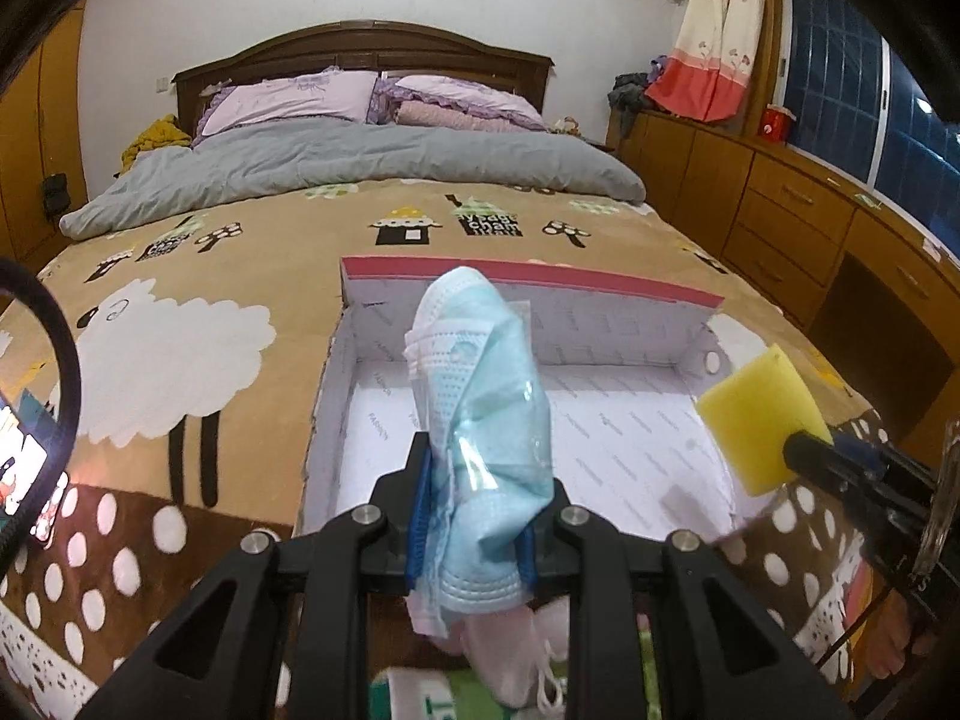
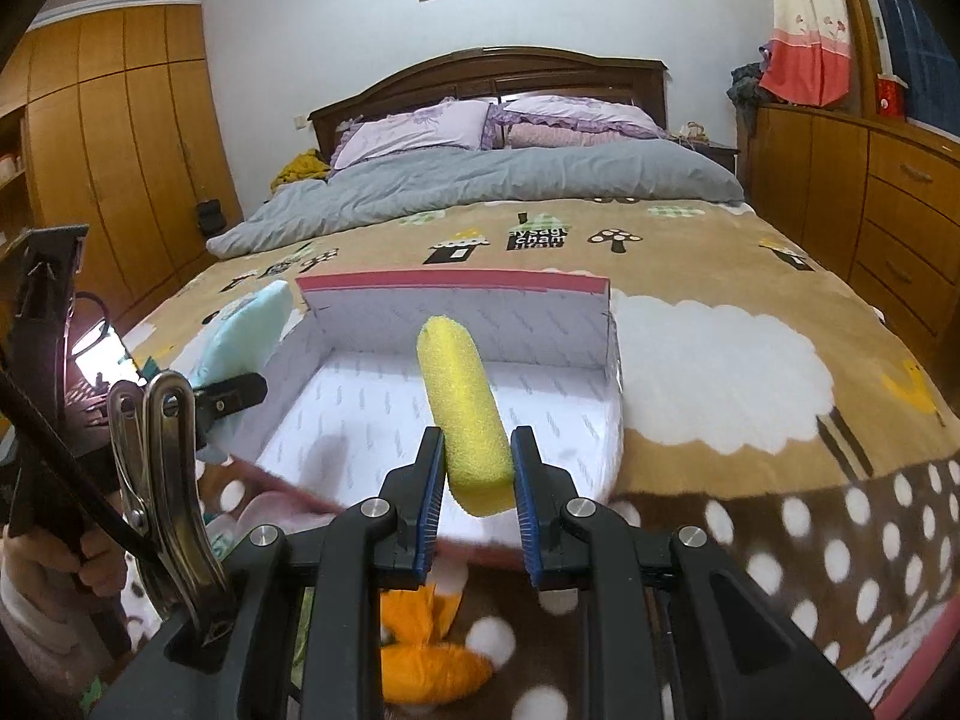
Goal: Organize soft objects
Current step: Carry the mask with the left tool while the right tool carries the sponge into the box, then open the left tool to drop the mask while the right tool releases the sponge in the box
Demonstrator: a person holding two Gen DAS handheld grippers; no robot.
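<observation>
My left gripper (image 1: 474,516) is shut on a light blue face mask in a clear wrapper (image 1: 480,396) and holds it above the near edge of an open white cardboard box with a pink rim (image 1: 612,420). My right gripper (image 2: 477,468) is shut on a yellow sponge (image 2: 462,408) and holds it above the same box (image 2: 372,408). The sponge also shows in the left wrist view (image 1: 759,420) at the box's right side. The mask also shows in the right wrist view (image 2: 246,336) at the box's left side. The box interior looks bare.
The box lies on a bed with a brown sheep-patterned blanket (image 1: 180,360). A pink mask (image 1: 516,648) lies under my left gripper. An orange yarn item (image 2: 432,648) lies under my right gripper. A grey duvet (image 1: 360,162) and pillows are at the far end; wooden drawers (image 1: 792,210) stand right.
</observation>
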